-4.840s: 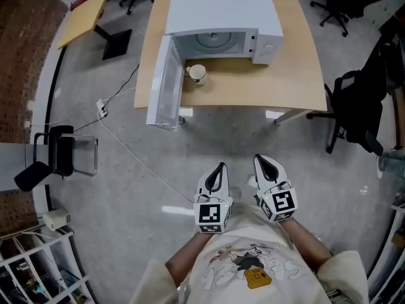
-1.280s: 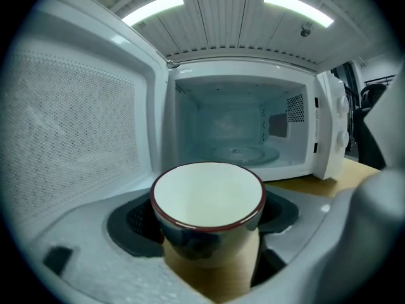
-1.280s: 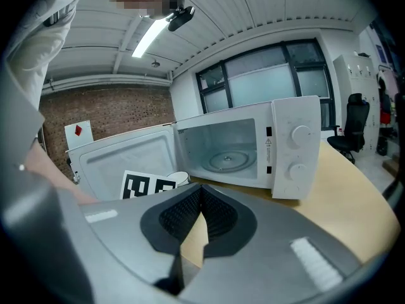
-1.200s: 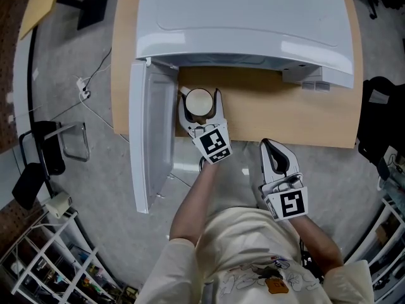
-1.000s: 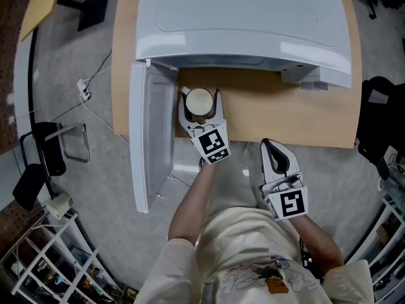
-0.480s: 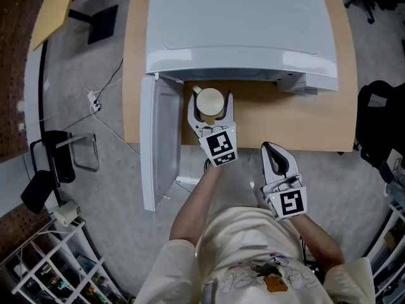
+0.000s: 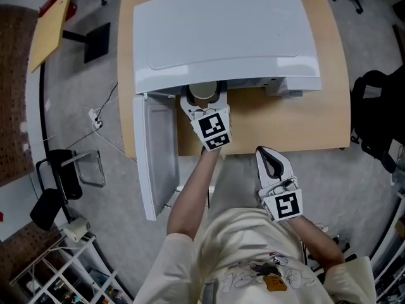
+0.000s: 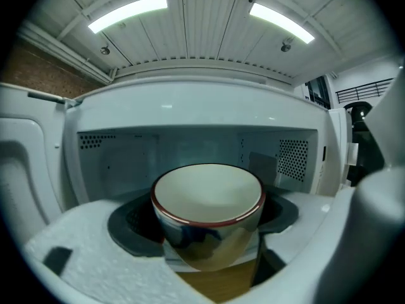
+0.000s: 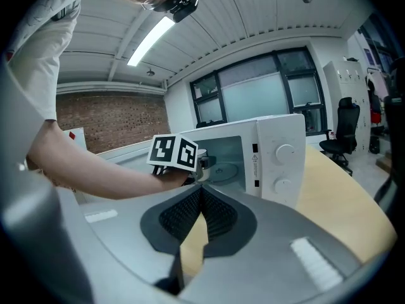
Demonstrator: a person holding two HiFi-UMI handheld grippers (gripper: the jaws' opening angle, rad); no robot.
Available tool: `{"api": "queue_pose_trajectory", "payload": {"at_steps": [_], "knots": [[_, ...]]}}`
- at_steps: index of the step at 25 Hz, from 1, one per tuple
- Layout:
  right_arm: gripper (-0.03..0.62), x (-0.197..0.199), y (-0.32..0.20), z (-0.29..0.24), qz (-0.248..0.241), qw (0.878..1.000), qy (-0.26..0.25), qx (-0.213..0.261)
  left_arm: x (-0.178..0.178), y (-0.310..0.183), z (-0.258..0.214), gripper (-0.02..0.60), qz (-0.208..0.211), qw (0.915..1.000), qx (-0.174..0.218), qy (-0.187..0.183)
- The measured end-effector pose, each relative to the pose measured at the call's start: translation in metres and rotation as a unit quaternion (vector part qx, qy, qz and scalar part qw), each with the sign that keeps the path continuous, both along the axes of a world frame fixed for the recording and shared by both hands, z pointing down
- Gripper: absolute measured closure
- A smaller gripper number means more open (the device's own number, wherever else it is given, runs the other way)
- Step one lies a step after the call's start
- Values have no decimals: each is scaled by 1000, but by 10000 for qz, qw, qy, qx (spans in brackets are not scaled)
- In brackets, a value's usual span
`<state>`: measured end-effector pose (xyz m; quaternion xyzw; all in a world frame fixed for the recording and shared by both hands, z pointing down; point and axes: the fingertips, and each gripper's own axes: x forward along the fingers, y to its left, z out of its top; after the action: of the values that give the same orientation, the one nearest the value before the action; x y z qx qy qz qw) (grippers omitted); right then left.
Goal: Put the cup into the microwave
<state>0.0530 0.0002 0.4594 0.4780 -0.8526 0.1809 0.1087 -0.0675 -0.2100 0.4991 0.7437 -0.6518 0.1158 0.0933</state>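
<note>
The cup (image 7: pixel 204 90), cream inside with a dark red rim and a glossy brown body (image 8: pixel 207 214), hangs upright at the mouth of the white microwave (image 7: pixel 221 37). My left gripper (image 7: pixel 204 100) is shut on it, one pad on each side of the cup's body. In the left gripper view the cavity (image 8: pixel 190 151) lies straight ahead behind the cup. The microwave door (image 7: pixel 154 157) stands swung open to the left. My right gripper (image 7: pixel 271 160) is shut with nothing in it, held off the table's front edge, its pads together (image 9: pixel 201 215).
The wooden table (image 7: pixel 304 119) carries the microwave, whose panel with two knobs (image 9: pixel 283 163) is to the right of the cavity. A black chair (image 7: pixel 376 119) stands at the right. On the floor at the left are a small chair (image 7: pixel 60 170) and a cable (image 7: pixel 107 128).
My left gripper has carried the cup up off the table and forward, to the microwave's mouth, where the front edge of the top partly covers it. The right gripper has stayed put.
</note>
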Motion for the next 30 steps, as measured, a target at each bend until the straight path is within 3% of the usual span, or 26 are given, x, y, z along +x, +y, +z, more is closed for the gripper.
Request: {"api": "queue_pose_trajectory", "payload": {"at_steps": [17,27,30], "knots": [[588,2,-17,2,295,9996,23,-33,12,-67,31,179,175,9997,-131,91],[588,2,-11,9,232,9996,106,-130,17,-70,31,173,345,9992,188,-29],[588,3,-14,5,302,9995,55,-44,18,-69,32,122,451,9988,200,-33]]}}
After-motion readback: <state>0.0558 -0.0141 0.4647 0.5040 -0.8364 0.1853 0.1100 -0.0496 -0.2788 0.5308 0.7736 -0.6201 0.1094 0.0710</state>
